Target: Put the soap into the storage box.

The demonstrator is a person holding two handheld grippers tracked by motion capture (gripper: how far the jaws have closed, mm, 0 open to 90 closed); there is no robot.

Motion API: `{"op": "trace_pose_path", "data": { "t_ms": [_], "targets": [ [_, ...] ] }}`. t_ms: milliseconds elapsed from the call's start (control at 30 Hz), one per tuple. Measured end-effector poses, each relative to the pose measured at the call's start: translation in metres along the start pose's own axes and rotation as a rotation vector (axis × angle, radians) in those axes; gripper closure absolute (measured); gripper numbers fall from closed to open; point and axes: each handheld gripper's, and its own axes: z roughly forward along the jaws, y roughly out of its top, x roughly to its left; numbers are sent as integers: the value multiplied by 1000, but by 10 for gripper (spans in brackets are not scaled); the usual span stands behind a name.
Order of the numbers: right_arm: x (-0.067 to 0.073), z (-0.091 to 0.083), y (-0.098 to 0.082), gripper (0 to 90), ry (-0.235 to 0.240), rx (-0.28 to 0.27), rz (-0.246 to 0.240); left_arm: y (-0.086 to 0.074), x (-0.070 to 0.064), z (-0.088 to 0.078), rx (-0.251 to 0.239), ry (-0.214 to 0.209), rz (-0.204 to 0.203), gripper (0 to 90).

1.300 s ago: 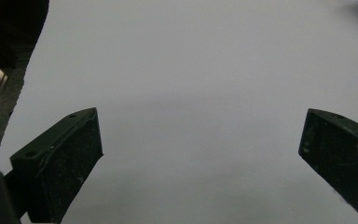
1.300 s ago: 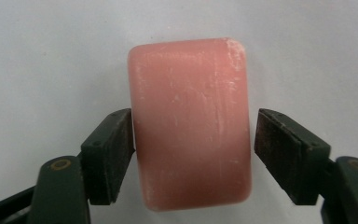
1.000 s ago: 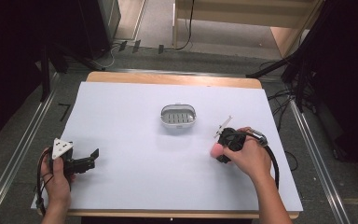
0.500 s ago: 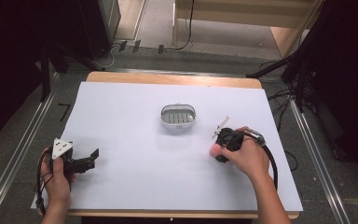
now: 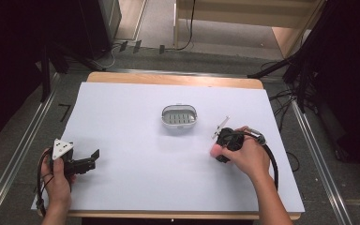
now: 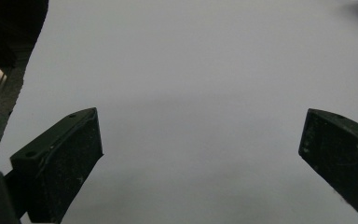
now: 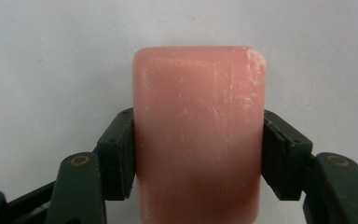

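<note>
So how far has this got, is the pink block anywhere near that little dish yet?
Done: the right gripper has its jaws closed on the pink soap bar, pads pressing both its sides. In hand: the bar sits low over the white sheet, apart from the soap dish. Left, probably: carrying it over and setting it in the empty dish. The left gripper waits open with nothing between its jaws.

One pink soap bar (image 7: pixel 198 135), one soap dish (image 5: pixel 180 117), seemingly.

Pink soap bar (image 7: pixel 199 135), clamped between tongs (image 7: pixel 198 154), white surface (image 7: pixel 51 56)
</note>
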Motion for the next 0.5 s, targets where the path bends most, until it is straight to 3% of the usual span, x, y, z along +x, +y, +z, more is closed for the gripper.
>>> {"op": "trace_pose_path", "data": {
  "t_ms": [500],
  "targets": [
    [2, -8, 25, 386, 15, -23, -73, 0, 0, 0, 0, -3, 0, 0]
  ]
}}
